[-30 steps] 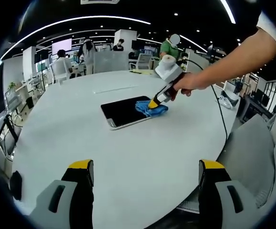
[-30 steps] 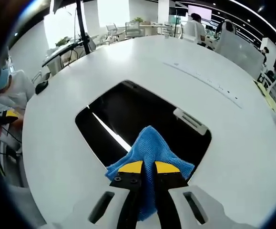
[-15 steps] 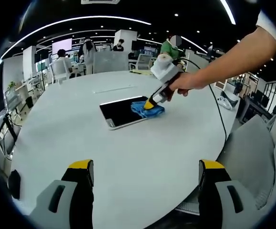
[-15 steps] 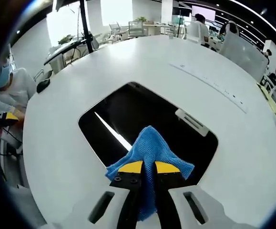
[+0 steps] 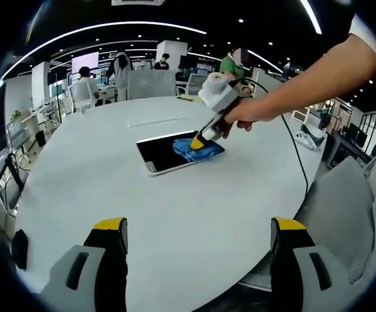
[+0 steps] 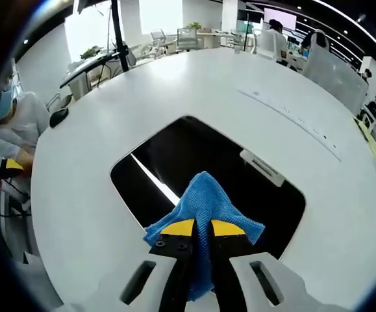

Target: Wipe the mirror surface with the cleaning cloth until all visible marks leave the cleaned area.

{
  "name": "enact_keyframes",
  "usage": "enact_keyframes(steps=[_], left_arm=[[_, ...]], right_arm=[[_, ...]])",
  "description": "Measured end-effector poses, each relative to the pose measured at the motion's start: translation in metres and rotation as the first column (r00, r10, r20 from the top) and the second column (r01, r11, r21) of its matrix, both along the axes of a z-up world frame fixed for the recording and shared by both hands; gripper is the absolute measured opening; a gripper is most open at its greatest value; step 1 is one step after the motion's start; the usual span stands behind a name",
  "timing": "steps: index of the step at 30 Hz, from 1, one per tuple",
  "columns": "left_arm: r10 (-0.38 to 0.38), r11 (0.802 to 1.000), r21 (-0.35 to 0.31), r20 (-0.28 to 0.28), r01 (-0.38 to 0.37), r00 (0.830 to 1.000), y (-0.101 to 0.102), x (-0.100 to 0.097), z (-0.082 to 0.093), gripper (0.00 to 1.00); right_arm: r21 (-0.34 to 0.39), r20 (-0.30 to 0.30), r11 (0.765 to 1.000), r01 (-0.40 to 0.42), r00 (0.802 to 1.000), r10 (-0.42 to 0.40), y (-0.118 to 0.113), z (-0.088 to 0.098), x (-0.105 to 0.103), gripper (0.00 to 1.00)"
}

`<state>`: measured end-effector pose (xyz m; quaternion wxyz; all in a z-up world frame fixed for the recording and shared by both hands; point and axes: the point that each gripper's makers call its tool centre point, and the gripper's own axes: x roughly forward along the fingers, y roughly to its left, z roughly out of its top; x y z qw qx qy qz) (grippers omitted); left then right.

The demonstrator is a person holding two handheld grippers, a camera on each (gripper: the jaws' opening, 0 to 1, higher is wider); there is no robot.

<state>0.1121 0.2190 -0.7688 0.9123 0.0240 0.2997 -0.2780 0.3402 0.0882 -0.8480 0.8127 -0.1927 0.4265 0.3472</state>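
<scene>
A dark rectangular mirror [image 5: 163, 152] [image 6: 194, 162] with a pale frame lies flat on the round white table [image 5: 175, 208]. My right gripper [image 6: 200, 229] [image 5: 197, 141] is shut on a blue cleaning cloth [image 6: 206, 203] [image 5: 197, 149], pressing it onto the mirror's right part. A bright streak of reflected light [image 6: 154, 183] crosses the glass. My left gripper [image 5: 197, 240] hangs open over the table's near edge, well short of the mirror, with nothing between its jaws.
The person's arm [image 5: 304, 84] reaches in from the right with a cable trailing off the table edge. A grey chair [image 5: 343, 208] stands at the right. Other desks, chairs and several people fill the office behind. A masked person [image 6: 12, 130] sits at the left.
My right gripper has slid the cloth leftward and further onto the mirror glass. The left gripper has stayed where it was.
</scene>
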Motion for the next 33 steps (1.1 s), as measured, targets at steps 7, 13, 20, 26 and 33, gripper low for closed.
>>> enact_keyframes(steps=[7, 13, 20, 26, 33], left_arm=[[0.010, 1.000, 0.002, 0.002, -0.010, 1.000, 0.003, -0.001, 0.001, 0.92], [0.010, 1.000, -0.003, 0.002, -0.010, 1.000, 0.002, -0.002, 0.001, 0.92], [0.014, 1.000, 0.003, 0.002, -0.014, 1.000, 0.005, -0.003, 0.001, 0.92], [0.018, 1.000, 0.001, 0.002, -0.018, 1.000, 0.006, -0.003, 0.001, 0.92], [0.023, 1.000, -0.001, 0.003, -0.023, 1.000, 0.007, -0.003, 0.000, 0.92]], right_arm=[[0.000, -0.003, 1.000, -0.008, 1.000, 0.008, 0.003, 0.000, 0.000, 0.03], [0.002, -0.004, 1.000, -0.020, 1.000, 0.020, 0.011, -0.001, 0.000, 0.03], [0.003, -0.005, 0.999, -0.034, 0.999, 0.034, 0.022, 0.000, -0.002, 0.03], [0.004, -0.005, 0.999, -0.043, 0.999, 0.043, 0.028, -0.001, -0.002, 0.03], [0.007, -0.004, 0.999, -0.049, 0.999, 0.049, 0.036, 0.000, -0.002, 0.03]])
